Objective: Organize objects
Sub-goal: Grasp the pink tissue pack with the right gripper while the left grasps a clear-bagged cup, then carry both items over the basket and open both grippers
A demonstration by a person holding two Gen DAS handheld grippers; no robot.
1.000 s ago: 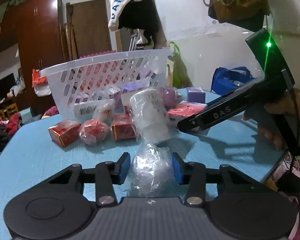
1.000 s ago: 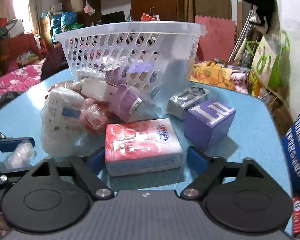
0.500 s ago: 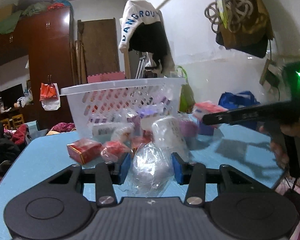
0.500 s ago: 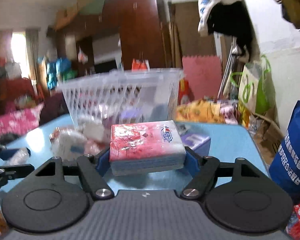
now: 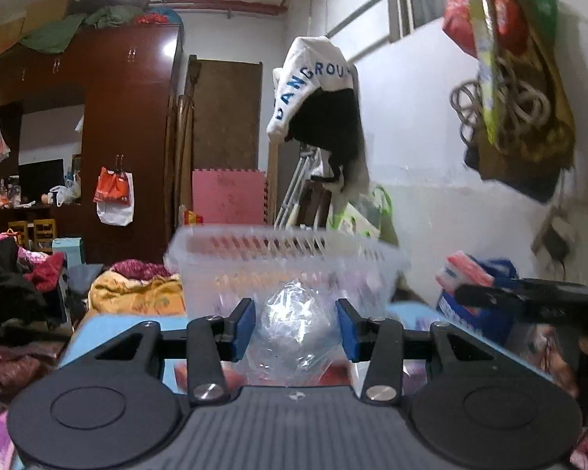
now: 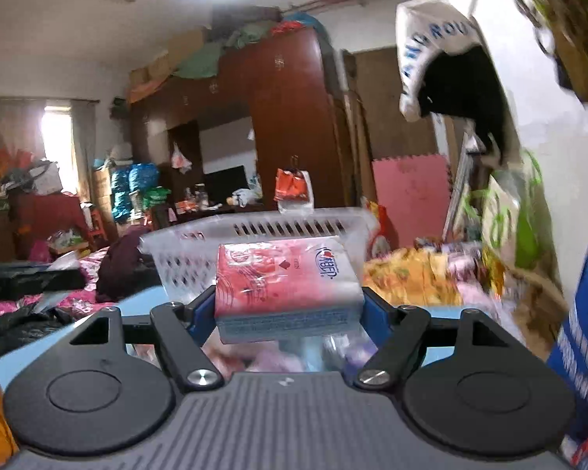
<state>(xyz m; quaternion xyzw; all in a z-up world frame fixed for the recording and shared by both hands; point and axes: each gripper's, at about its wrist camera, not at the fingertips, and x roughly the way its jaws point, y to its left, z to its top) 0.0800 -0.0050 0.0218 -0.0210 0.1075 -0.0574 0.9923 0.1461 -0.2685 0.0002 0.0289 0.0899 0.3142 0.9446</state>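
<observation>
My left gripper [image 5: 296, 327] is shut on a clear plastic bag with a pale round thing inside [image 5: 298, 325], held above the blue table [image 5: 129, 323] in front of the white slotted basket [image 5: 286, 258]. My right gripper [image 6: 288, 305] is shut on a red and white tissue pack [image 6: 286, 278], lifted to about the height of the rim of the basket [image 6: 254, 231]. The right gripper and its tissue pack [image 5: 466, 270] also show at the right of the left wrist view. Other small packets lie blurred on the table below both grippers.
A blue bag [image 6: 580, 337] stands right of the table. A white and black garment [image 5: 317, 109] hangs on the wall behind the basket. A dark wooden wardrobe [image 6: 286, 125] and piles of clothes [image 5: 137, 293] fill the room beyond.
Both grippers have risen from the table with their loads. The right gripper closed on the tissue pack and lifted it. The basket now sits lower in both views.
</observation>
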